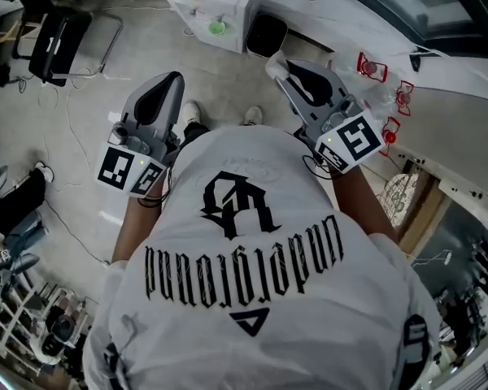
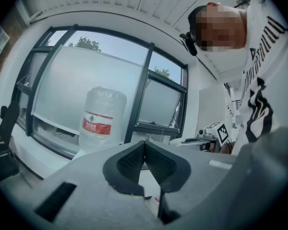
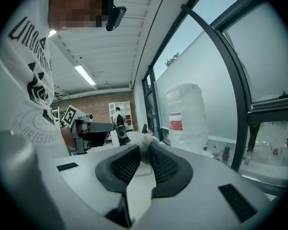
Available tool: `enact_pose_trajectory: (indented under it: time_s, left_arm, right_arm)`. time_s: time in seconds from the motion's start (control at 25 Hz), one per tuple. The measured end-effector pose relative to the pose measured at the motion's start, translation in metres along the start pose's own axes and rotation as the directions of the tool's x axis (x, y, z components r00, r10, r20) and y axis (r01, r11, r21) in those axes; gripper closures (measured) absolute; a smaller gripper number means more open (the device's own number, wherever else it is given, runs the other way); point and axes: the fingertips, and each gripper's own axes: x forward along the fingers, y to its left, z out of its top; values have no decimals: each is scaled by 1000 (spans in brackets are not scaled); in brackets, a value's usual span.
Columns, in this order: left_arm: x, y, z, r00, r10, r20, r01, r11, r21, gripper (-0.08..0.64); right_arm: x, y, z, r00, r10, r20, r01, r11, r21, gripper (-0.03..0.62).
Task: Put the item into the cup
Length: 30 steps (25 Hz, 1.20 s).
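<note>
My right gripper [image 3: 145, 146] is shut on a small white crumpled item [image 3: 144, 140] that sticks up between its dark pads. In the head view this gripper [image 1: 278, 63] is held out in front of the person's white T-shirt, with the pale item [image 1: 273, 65] at its tip. My left gripper [image 2: 144, 143] points level, and its pads meet at the tips with nothing between them. It sits at the left of the head view [image 1: 176, 80], apart from the right one. I cannot make out a cup in any view.
A large water jug [image 3: 185, 116] with a red label stands by the dark-framed window [image 2: 144, 85]. On the floor ahead are a black bin [image 1: 266, 35], a white cabinet [image 1: 211, 2] and a black chair [image 1: 61, 39]. A grey counter [image 1: 459, 112] runs along the right.
</note>
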Motion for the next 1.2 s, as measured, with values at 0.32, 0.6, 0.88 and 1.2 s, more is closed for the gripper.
enact_pose_trajectory:
  time_s: [0.32, 0.6, 0.88, 1.2]
  left_arm:
    - [0, 41, 17, 992, -124, -21, 125, 992, 17, 545]
    - [-19, 99, 31, 981, -191, -8, 191, 981, -13, 545]
    - [-37, 145, 37, 964, -265, -18, 265, 964, -14, 545]
    - [-54, 175, 40, 937, -348, -39, 348, 937, -9, 545]
  right_arm:
    - [25, 3, 0, 989, -142, -31, 142, 990, -2, 523]
    - [69, 22, 9, 972, -231, -32, 231, 973, -1, 523]
    - [110, 49, 12, 951, -308, -30, 308, 951, 7, 523]
    - [143, 75, 14, 926, -375, -38, 376, 926, 16, 523]
